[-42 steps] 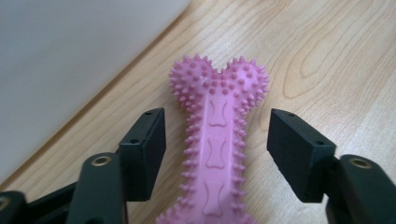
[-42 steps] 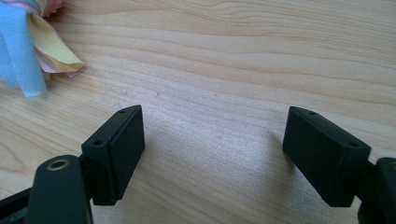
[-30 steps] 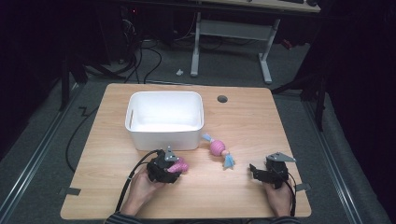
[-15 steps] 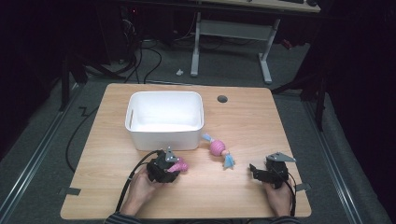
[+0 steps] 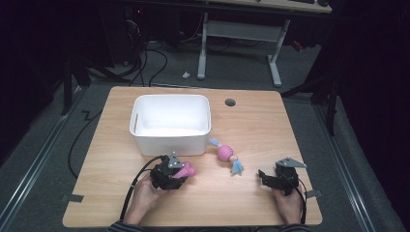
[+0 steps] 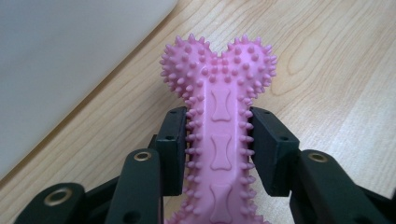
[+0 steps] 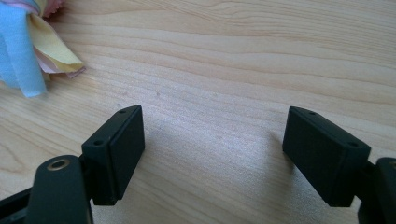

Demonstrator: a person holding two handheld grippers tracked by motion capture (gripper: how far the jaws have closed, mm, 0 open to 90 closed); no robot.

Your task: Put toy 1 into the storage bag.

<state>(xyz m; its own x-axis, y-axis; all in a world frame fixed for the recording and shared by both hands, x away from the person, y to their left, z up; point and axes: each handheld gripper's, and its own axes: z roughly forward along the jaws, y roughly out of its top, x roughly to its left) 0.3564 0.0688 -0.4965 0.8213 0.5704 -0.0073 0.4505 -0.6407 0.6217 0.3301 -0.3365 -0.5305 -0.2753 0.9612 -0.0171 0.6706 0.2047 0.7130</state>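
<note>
Because clamped across its narrow shaft, pink spiked bone toy (image 6: 219, 140) held firmly by left gripper (image 6: 218, 149), knobbed head poking out ahead for a clean carry. Sits low over wooden table (image 5: 251, 121), just beside front wall of white bin (image 5: 170, 121), probably the destination. Jaws just been closing, toy between them. Right gripper (image 7: 212, 158) released, 2 jaws wide apart over bare wood, waiting near fringed rope toy (image 5: 227, 155). From left gripper view: spikes squeezed against pads. From high view: bin interior empty, toy's far end hard to make out.
</note>
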